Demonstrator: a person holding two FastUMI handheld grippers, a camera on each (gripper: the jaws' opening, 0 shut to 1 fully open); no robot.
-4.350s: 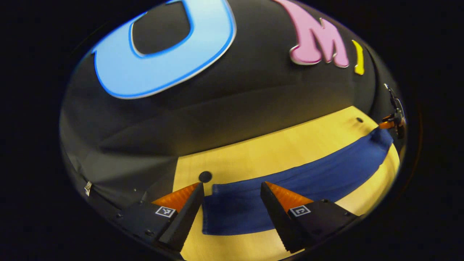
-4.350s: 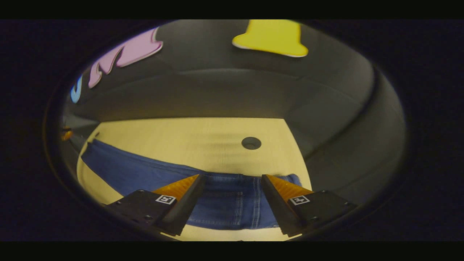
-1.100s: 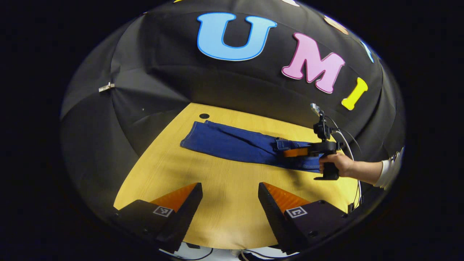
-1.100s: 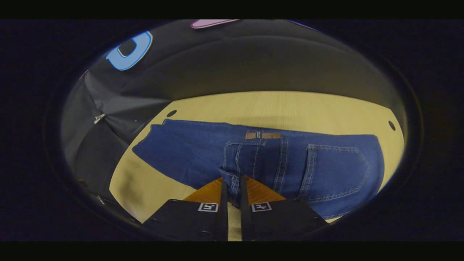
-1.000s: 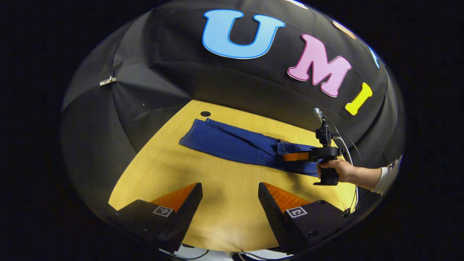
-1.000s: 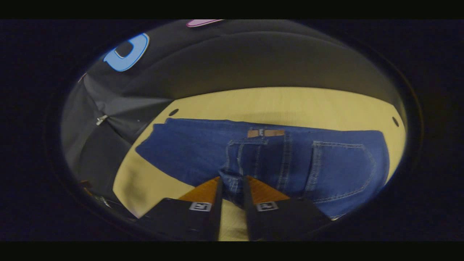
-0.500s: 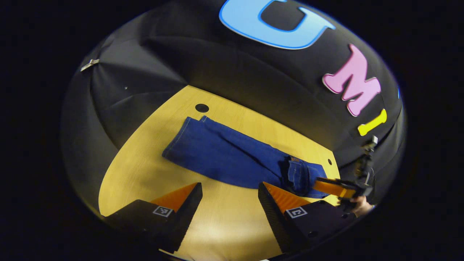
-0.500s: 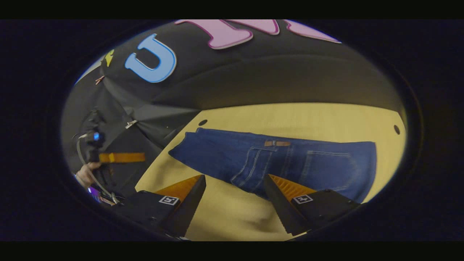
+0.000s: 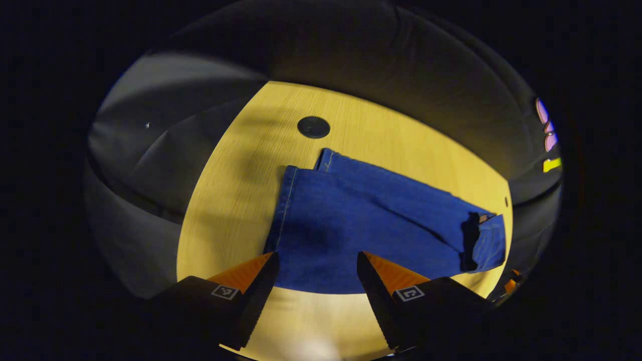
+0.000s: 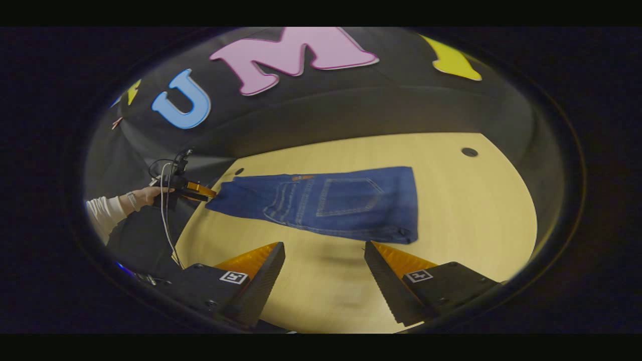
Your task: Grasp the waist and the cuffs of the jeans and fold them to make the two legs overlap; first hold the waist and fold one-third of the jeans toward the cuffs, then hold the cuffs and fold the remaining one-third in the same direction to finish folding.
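Both my grippers, left [image 9: 316, 281] & right [image 10: 325, 273], wide open, empty; jeans [image 9: 361, 225] mid-frame on table [image 9: 241, 165].

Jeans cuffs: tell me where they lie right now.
In the left gripper view the cuffs lie flat on the table, just ahead of the open left gripper, near the round table hole.
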